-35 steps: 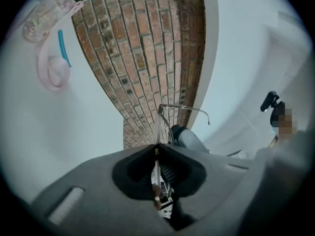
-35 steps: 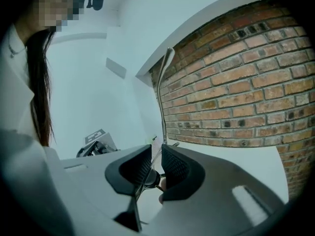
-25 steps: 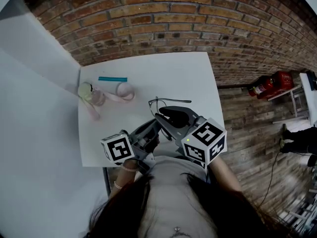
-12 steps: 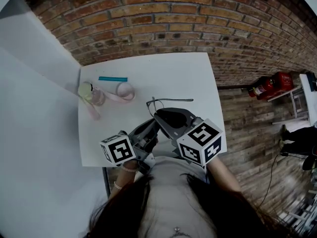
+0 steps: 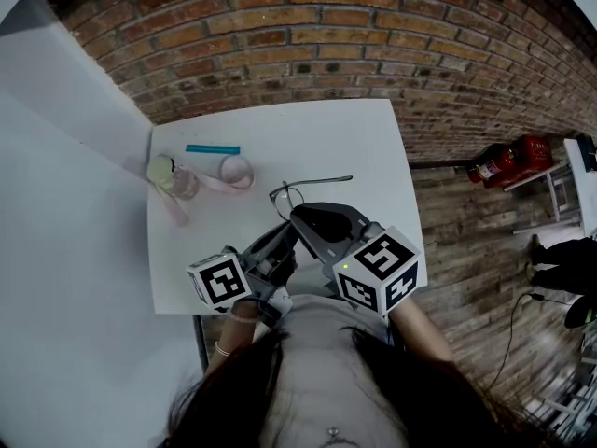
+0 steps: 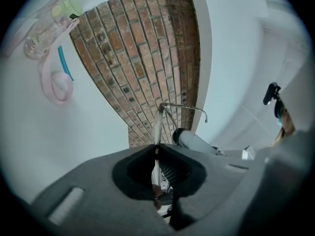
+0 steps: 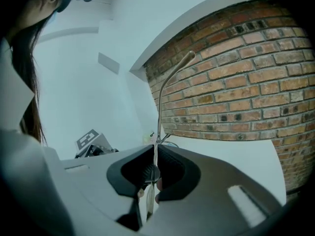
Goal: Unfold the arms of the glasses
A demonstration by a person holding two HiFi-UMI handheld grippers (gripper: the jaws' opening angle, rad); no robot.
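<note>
Thin wire-framed glasses point(image 5: 284, 195) hang above the white table point(image 5: 364, 138), held by both grippers. My left gripper point(image 5: 285, 235) comes in from the lower left and is shut on the frame's lens rim point(image 6: 156, 127). From the lower right my right gripper point(image 5: 298, 217) is shut on the glasses as well. One arm point(image 5: 326, 181) of the glasses sticks out to the right, tilted slightly upward. In the right gripper view that arm point(image 7: 160, 97) rises straight up from the closed jaws of my right gripper point(image 7: 155, 149). In the left gripper view my left gripper point(image 6: 156, 148) pinches the rim, with a curved arm point(image 6: 184, 106) beyond it.
A small clear bottle point(image 5: 173, 177) with a pink strap point(image 5: 233, 171) lies at the table's left side, a teal stick point(image 5: 212, 148) just behind it. A brick wall backs the table. A red fire extinguisher point(image 5: 508, 161) lies on the floor to the right.
The glasses and the right gripper have shifted slightly left. The outstretched arm now tilts upward instead of lying level.
</note>
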